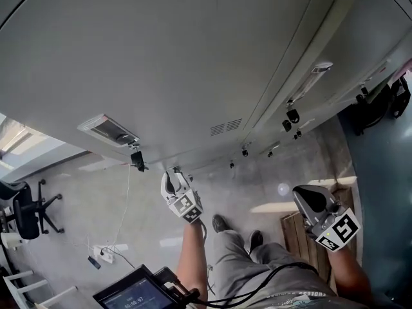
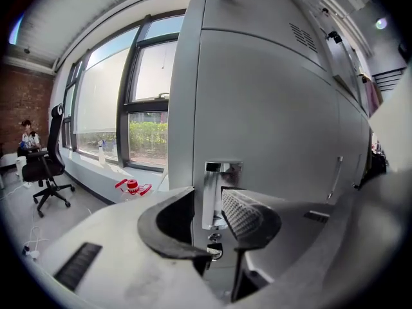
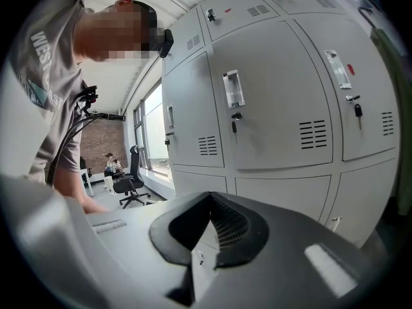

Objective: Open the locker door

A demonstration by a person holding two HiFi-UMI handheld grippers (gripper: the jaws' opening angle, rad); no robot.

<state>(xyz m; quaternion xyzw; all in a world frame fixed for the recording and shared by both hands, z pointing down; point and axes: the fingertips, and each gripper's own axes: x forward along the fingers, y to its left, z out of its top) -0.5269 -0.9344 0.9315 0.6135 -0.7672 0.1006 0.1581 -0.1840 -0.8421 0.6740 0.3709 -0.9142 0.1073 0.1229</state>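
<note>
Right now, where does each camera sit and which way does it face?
Head view: on the head, steeply down along lockers to floor; left gripper, right gripper, forearms, legs.
Left gripper view: on that gripper, facing a locker handle; its open jaws show.
Right gripper view: likewise, facing lockers; person's shirt shows.
Shared by all: lockers, office chair.

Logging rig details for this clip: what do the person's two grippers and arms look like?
Both the left tongs and right tongs are light grey shells with black, ribbed pads. Each carries a white cube with black square markers. Forearms are bare below a grey T-shirt; black cables trail at the waist.
</note>
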